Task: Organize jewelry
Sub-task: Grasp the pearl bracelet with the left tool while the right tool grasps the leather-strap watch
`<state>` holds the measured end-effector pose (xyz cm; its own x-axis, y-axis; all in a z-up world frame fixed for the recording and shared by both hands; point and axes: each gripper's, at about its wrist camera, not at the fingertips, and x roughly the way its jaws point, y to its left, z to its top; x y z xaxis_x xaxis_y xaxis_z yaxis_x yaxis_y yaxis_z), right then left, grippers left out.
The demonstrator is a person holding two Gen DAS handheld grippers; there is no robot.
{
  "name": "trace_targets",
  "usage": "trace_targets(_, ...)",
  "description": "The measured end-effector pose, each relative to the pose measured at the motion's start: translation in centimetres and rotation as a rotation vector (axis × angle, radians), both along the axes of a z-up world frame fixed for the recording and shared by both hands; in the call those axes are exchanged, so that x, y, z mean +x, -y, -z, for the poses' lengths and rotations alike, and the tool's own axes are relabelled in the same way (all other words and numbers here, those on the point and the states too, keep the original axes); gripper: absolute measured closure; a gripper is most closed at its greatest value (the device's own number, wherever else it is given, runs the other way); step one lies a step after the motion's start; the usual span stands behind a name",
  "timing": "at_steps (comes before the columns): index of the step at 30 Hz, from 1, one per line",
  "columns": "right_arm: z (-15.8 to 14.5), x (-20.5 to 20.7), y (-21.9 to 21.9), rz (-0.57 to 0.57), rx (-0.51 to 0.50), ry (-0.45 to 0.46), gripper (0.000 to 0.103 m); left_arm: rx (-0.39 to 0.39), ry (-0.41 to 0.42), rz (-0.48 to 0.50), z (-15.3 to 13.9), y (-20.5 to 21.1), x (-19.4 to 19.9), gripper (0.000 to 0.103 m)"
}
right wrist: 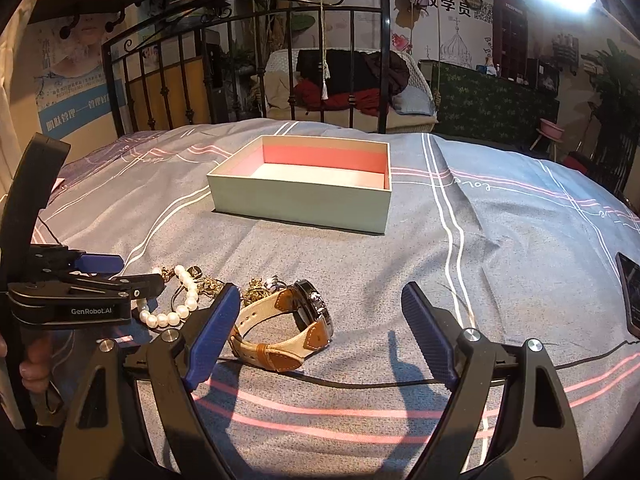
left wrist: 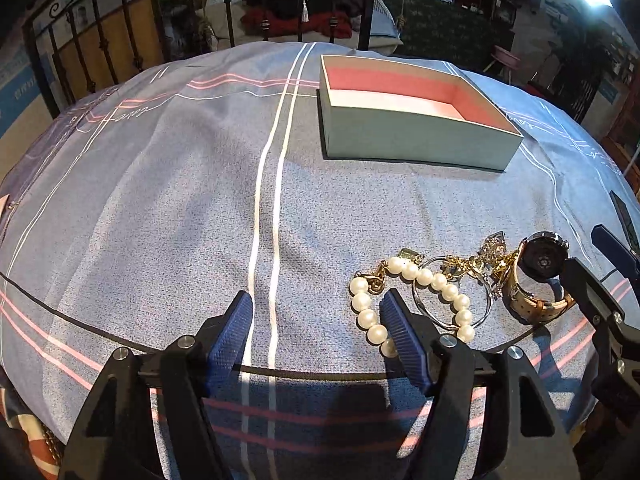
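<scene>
A pale green box (left wrist: 416,136) with a pink inside stands open and empty on the blue bedspread; it also shows in the right wrist view (right wrist: 304,200). A pearl bracelet (left wrist: 408,272), a silver ring bangle (left wrist: 452,300), gold chain jewelry (left wrist: 484,258) and a tan-strap watch (left wrist: 536,280) lie in a heap. My left gripper (left wrist: 316,308) is open, its right finger beside the pearls. My right gripper (right wrist: 320,300) is open, low over the bed, with the watch (right wrist: 288,328) just inside its left finger. The pearls (right wrist: 180,300) lie left of it.
The left gripper body (right wrist: 72,300) sits at the left of the right wrist view. A dark phone (right wrist: 630,292) lies at the right edge of the bed. A black cable (right wrist: 360,384) runs across the bedspread. A black iron bed rail (right wrist: 248,68) stands behind the box.
</scene>
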<state>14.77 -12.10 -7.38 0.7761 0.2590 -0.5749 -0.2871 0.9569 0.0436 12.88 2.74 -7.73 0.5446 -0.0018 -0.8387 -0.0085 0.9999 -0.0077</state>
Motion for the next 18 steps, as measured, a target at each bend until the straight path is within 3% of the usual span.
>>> trace_targets(3,-0.2,-0.4,-0.6,-0.054,0.019,0.021,0.033,0.021,-0.023,0.0,0.3,0.1,-0.1,0.036)
trace_targets(5,-0.5,-1.0,-1.5,-0.126,0.022,0.036,0.049,0.025,-0.038,-0.005,0.3,0.3,-0.1,0.035)
trace_targets(7,-0.6,-1.4,-2.7,-0.193,-0.008,0.045,0.053,0.033,-0.048,0.0,0.5,0.4,0.0,0.035)
trace_targets(9,0.0,-1.1,-3.6,-0.223,-0.045,0.004,0.056,0.034,-0.051,0.005,0.6,0.6,0.0,0.035)
trace_targets(11,1.2,-0.5,-3.8,-0.227,-0.065,-0.07,0.07,0.046,-0.052,0.024,0.6,0.8,0.1,0.035)
trace_targets(13,2.0,-0.2,-3.6,-0.226,-0.072,-0.117,0.075,0.043,-0.055,0.039,0.5,0.7,0.1,0.036)
trace_targets(15,2.5,-0.4,-3.2,-0.223,-0.079,-0.141,0.078,0.026,-0.049,0.059,0.4,0.7,0.1,0.043)
trace_targets(17,2.7,-0.3,-2.9,-0.228,-0.054,-0.159,0.078,0.02,-0.029,0.096,0.2,1.3,0.0,0.057)
trace_targets(18,2.7,-0.2,-2.9,-0.229,-0.048,-0.163,0.079,0.028,-0.016,0.108,0.2,1.6,0.0,0.07)
